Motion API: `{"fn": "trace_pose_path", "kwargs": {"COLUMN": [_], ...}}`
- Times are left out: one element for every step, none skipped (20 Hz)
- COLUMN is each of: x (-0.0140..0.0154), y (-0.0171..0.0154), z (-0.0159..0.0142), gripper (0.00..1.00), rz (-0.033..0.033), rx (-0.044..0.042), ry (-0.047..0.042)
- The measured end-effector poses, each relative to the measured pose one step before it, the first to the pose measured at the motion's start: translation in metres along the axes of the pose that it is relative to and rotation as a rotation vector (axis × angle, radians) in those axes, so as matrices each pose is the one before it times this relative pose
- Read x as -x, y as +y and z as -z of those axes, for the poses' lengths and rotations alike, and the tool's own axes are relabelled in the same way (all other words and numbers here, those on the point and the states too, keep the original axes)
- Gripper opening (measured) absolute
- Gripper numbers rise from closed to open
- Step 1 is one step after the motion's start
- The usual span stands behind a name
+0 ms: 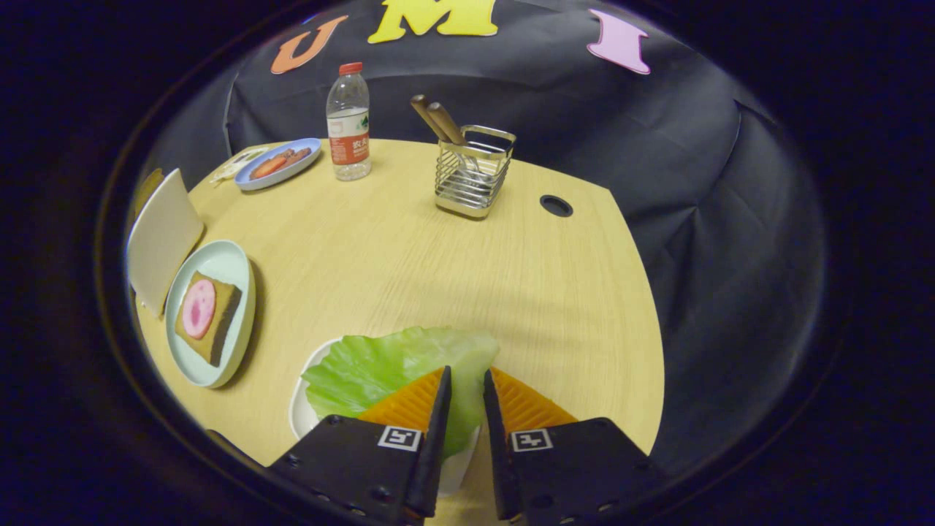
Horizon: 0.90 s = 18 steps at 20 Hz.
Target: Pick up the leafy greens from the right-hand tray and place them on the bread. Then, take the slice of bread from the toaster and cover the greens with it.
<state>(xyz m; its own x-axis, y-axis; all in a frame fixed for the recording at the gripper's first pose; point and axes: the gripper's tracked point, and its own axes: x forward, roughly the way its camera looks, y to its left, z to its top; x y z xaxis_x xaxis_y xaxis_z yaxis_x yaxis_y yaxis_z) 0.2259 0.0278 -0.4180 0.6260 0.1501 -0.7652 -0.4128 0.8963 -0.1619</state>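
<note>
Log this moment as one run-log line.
stage: reaching for greens | gripper: narrow gap, over leafy greens on white tray, grip unclear | bread on plate: uncovered, pink slice on top

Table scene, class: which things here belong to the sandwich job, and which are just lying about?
Belong to the job:
- lettuce leaf on its white tray, under the gripper, whose fingers stand slightly apart above it
- bread topped with a pink slice, on the pale green plate

Just lying about:
- water bottle
- wire holder with wooden handles
- blue plate of food
</note>
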Motion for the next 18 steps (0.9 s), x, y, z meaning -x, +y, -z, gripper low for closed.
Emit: {"fn": "trace_pose_path", "kwargs": {"x": [0.00029,-0.00044,-0.00171,-0.00164,-0.00084,-0.00022,0.00144,-0.00019,0.00023,0.00291,0.00462,0.00681,0.00787,0.00819,0.00879,0.01007,0.00945,0.01000], "y": [-0.00115,0.00110,-0.00092,0.00045,0.00345,0.00298,0.00233,0.00115,0.00200,0.00196,0.00163,0.00256,0.00186,0.00260,0.00330,0.00415,0.00363,0.00323], "z": [-0.00076,0.00072,0.00301,0.00434,0.00390,0.00252,0.00016,-0.00103,-0.00021,-0.00264,-0.00120,-0.00305,-0.00327,-0.00349,-0.00242,-0.00284,-0.00374,-0.00435], "gripper": [0.25,0.15,0.11,0.05,0.05,0.05,0.06,0.06,0.06,0.06,0.06,0.00,0.00,0.00,0.00,0.00,0.00,0.00], "rz": [0.01212,0.00495,0.01412,0.00110,-0.01305,-0.01906,-0.00963,-0.01068,-0.01617,-0.01751,-0.00845,-0.01076,-0.00740,-0.00515,-0.00212,-0.00566,-0.00304,-0.00309], "rx": [0.00209,0.00139,0.00252,0.00134,-0.00643,-0.00745,-0.00606,-0.00181,-0.00099,-0.00393,-0.01052,-0.00713,-0.00211,0.00090,-0.00013,-0.00327,-0.00434,-0.00446], "ry": [-0.00462,0.00353,0.01513,0.02332,0.02157,0.01645,0.00188,-0.00581,-0.00460,-0.01208,-0.00615,-0.01665,-0.02109,-0.01889,-0.01601,-0.00959,-0.01638,-0.01572]}}
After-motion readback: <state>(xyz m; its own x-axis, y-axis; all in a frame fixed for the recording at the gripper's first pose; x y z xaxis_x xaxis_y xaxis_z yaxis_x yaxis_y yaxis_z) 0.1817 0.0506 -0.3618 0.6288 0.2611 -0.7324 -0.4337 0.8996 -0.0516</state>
